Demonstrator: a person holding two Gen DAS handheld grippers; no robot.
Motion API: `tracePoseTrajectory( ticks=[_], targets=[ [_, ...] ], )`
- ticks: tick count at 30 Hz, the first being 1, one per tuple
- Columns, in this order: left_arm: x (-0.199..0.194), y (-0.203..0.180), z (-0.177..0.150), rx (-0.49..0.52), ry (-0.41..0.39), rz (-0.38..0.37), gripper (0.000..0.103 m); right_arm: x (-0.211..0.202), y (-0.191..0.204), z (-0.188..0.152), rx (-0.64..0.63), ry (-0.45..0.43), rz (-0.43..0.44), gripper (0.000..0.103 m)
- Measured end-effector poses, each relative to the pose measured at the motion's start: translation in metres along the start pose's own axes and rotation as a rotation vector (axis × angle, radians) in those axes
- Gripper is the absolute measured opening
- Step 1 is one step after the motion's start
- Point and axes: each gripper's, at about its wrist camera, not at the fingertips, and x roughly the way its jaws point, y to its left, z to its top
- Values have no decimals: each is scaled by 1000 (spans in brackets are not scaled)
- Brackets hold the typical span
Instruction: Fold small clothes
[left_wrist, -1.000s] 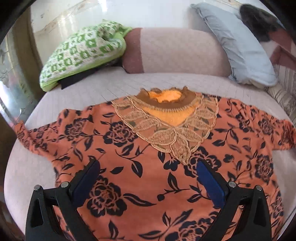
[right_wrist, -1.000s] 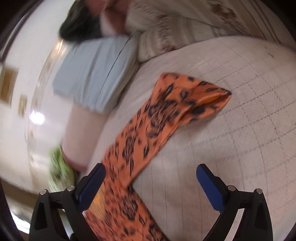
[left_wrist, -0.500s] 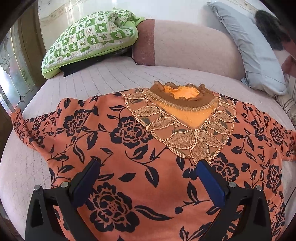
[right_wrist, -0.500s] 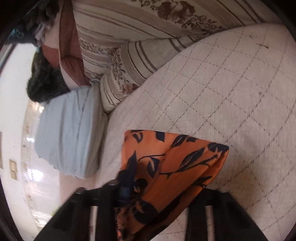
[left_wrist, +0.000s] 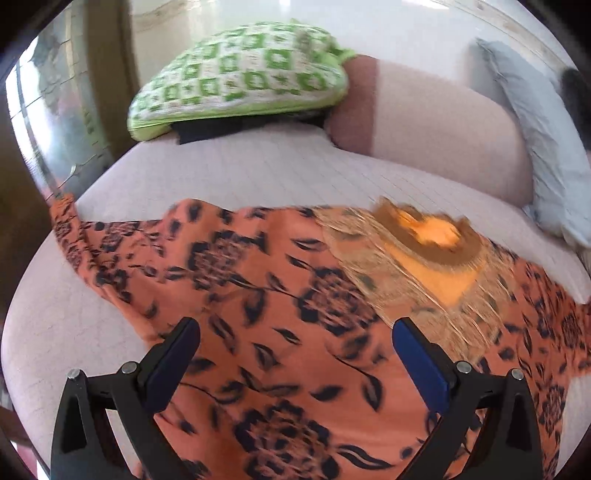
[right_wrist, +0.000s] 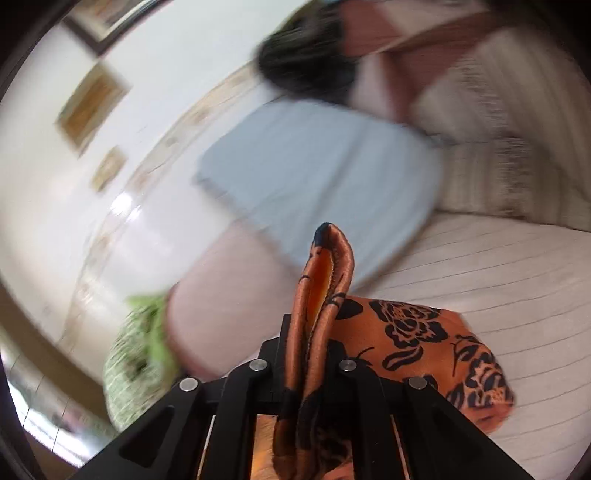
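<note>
Pillows line the bed's far edge; the orange floral top (left_wrist: 280, 332) lies spread across it. My right fingers (right_wrist: 308, 354) pinch its sleeve (right_wrist: 325, 273), my left fingers (left_wrist: 295, 354) hover apart. Next, I judge, carry the sleeve inward.

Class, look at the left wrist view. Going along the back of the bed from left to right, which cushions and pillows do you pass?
Green-and-white patterned pillow → pink bolster with a brown end → pale blue pillow.

Left gripper (left_wrist: 295, 343) jaws spread wide, right gripper (right_wrist: 308, 354) jaws clamped
</note>
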Motion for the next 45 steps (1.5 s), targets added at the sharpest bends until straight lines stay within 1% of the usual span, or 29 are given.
tracePoseTrajectory(
  ticks=[3,5,7,8,10,13,14,16,17,18,19,20,21,22,23,25,28,29,31,32,34,35,36,38,39,41,43,44,45],
  targets=[
    [3,29,11,-65,5,41,103,43,64,-39,-65,111,79,9],
    [6,52,17,-116,13,53,103,74,101,-76,-104,192,104,9],
    [9,78,23,-170,16,75,103,98,128,-115,-117,288,125,9],
    [10,90,25,-193,14,90,103,109,136,-136,-100,345,139,12],
    [11,112,28,-236,13,114,103,132,149,-180,-43,476,154,14],
    [13,137,30,-290,20,122,103,155,161,-233,18,652,237,19],
    [15,143,32,-302,23,122,103,159,167,-244,23,688,269,19],
    [18,153,33,-317,33,124,103,156,176,-258,-8,721,331,21],
    [20,154,34,-318,39,123,103,153,182,-259,-35,730,364,27],
    [22,155,34,-317,45,122,103,150,186,-258,-50,738,400,31],
    [23,156,35,-313,49,120,103,144,186,-255,-45,736,439,39],
    [23,156,35,-310,50,113,103,136,186,-250,-30,719,477,53],
    [23,155,35,-306,50,97,103,128,187,-243,-19,687,503,63],
    [23,154,33,-300,50,78,103,115,182,-235,-19,637,509,73],
    [24,151,34,-288,53,47,103,106,179,-227,-30,603,498,74],
    [25,143,33,-265,59,-8,103,90,165,-214,-46,575,459,74],
    [33,127,32,-253,86,-121,103,64,129,-193,-34,509,390,74],
    [37,121,31,-262,96,-165,103,53,113,-188,-38,482,359,74],
    [44,110,29,-282,116,-219,103,32,77,-181,-44,436,291,74],
    [49,104,27,-291,131,-246,103,23,56,-181,-32,423,254,74],
    [65,90,23,-301,188,-300,103,11,19,-174,18,418,209,74],
    [73,84,22,-297,207,-309,103,7,1,-172,53,414,190,74],
    [80,75,21,-277,219,-290,103,3,-18,-169,89,410,177,74],
    [81,54,24,-185,175,-200,102,3,-45,-166,157,407,148,74],
    [81,45,26,-149,164,-194,102,5,-54,-162,187,416,138,74],
    [82,26,31,-85,142,-208,95,11,-59,-156,200,427,138,74],
    [87,14,34,-32,141,-200,82,15,-58,-154,154,426,123,74],
    [92,9,35,-3,152,-190,79,17,-56,-154,125,421,110,74],
    [95,5,35,26,156,-162,74,19,-55,-154,102,415,96,74]
  ],
)
